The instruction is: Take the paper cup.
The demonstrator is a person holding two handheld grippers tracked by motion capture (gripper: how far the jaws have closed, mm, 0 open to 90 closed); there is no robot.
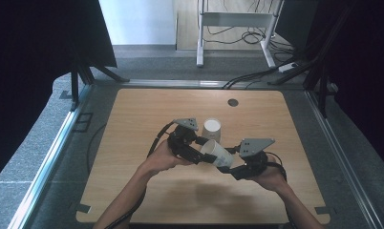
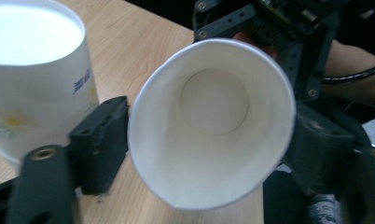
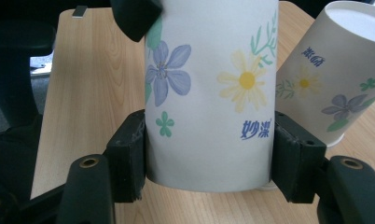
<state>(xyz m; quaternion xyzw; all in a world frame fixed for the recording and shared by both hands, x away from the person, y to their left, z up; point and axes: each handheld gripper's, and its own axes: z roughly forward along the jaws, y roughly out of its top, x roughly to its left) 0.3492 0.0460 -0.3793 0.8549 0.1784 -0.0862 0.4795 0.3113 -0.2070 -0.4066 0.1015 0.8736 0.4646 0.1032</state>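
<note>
I have two paper cups in play on the wooden surface. The held cup lies on its side up off the surface, between my two tools, its open mouth turned toward my left hand. My right tool is clamped on it near the base — in the right gripper view both black pads press flat on the flowered wall of the held cup, one each side, so that tool is narrow and holding the cup. My left tool sits at the mouth end. In the left gripper view I look straight into the held cup, the round bottom showing deep inside, and the rim is squeezed a bit oval between the jaws. The left pad is right at the rim, the other is against the far side of the rim; the picture is blurred there, so I cannot tell for sure if both pads bear on it, but they look closed on the rim.

The second cup stands upside down on the surface just behind the held one, white base up, flower print and blue lettering on its wall. It is just beside the left tool, near the middle of the surface.
</note>
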